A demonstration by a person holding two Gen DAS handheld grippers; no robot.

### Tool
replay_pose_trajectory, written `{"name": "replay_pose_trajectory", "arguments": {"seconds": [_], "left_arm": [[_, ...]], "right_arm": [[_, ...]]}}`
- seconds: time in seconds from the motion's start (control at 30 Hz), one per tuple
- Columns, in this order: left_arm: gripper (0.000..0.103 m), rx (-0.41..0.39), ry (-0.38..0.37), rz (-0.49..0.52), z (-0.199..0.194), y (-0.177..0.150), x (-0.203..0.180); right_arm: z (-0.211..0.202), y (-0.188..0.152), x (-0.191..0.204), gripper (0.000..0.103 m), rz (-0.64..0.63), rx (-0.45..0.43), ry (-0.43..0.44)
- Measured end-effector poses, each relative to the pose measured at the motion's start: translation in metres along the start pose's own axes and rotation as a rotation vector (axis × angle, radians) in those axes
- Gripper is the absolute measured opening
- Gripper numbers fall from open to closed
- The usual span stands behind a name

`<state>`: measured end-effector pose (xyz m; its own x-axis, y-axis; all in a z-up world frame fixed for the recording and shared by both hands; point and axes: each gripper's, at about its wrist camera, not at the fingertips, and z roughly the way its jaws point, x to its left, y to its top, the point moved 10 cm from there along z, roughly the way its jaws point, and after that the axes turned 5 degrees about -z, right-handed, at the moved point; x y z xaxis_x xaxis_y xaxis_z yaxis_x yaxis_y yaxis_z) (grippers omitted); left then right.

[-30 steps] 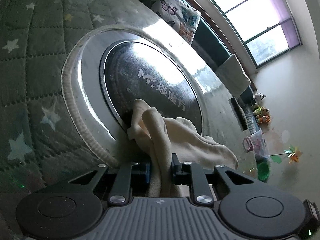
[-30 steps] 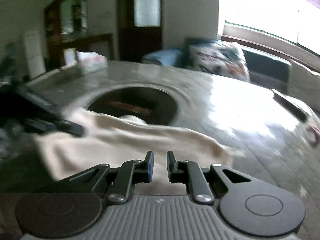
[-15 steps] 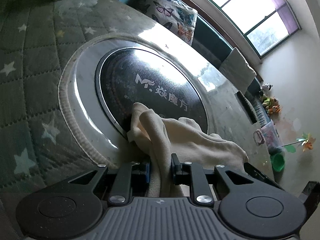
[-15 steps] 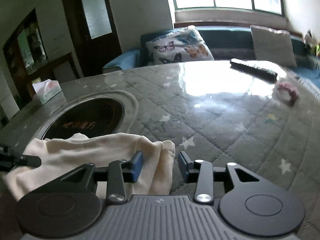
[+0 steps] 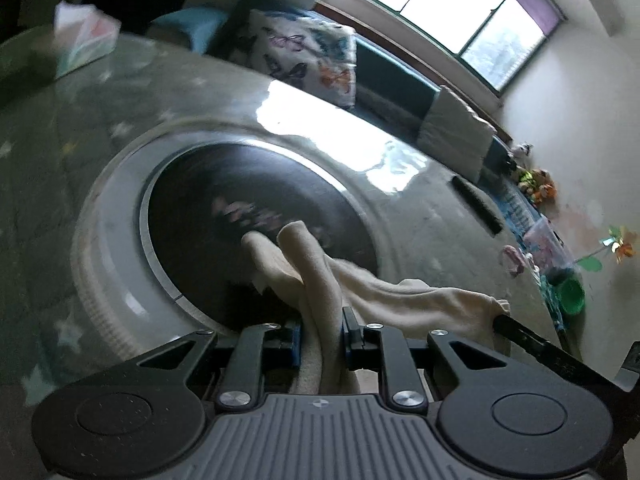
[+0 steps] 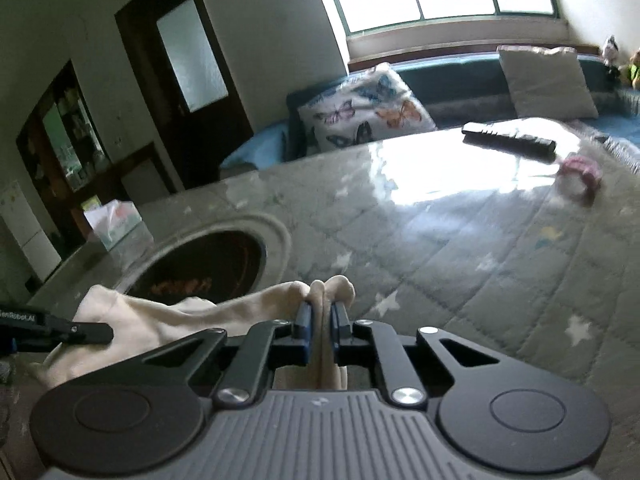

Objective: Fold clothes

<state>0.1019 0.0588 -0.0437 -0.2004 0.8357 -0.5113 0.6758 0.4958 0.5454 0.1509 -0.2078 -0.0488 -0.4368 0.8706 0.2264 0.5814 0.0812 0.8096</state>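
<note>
Left gripper (image 5: 321, 332), jaws clamped on one bunched end of cream cloth (image 5: 404, 292); cloth stretched over surface (image 6: 460, 240), beside dark round plate (image 5: 256, 228) and partly over its near edge; right gripper (image 6: 321, 326), jaws pinched tight on other gathered end, right of plate.

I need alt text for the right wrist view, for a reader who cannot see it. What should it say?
The right gripper is shut on a bunched edge of a cream garment, which lies across a grey star-quilted table towards the left gripper's tip at the left edge. Behind are a round black cooktop, a remote and a butterfly cushion under a bright window.
</note>
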Motion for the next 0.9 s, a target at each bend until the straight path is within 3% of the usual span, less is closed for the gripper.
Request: {"name": "replay_pose_trajectory", "arguments": {"seconds": [0.17, 0.67, 0.8, 0.9], "left_arm": [[0.019, 0.013, -0.036, 0.078, 0.019, 0.003, -0.043], [0.019, 0.131, -0.171, 0.259, 0.108, -0.014, -0.184], [0.02, 0.157, -0.177, 0.31, 0.125, -0.024, -0.204], [0.03, 0.161, -0.124, 0.372, 0.137, -0.03, -0.206]], "right_arm": [[-0.025, 0.014, -0.021, 0.008, -0.005, -0.048, -0.053], [-0.097, 0.035, -0.147, 0.008, 0.053, -0.119, -0.335], [-0.103, 0.03, -0.172, 0.008, 0.074, -0.113, -0.386], [-0.099, 0.019, -0.188, 0.009, 0.092, -0.084, -0.427]]}}
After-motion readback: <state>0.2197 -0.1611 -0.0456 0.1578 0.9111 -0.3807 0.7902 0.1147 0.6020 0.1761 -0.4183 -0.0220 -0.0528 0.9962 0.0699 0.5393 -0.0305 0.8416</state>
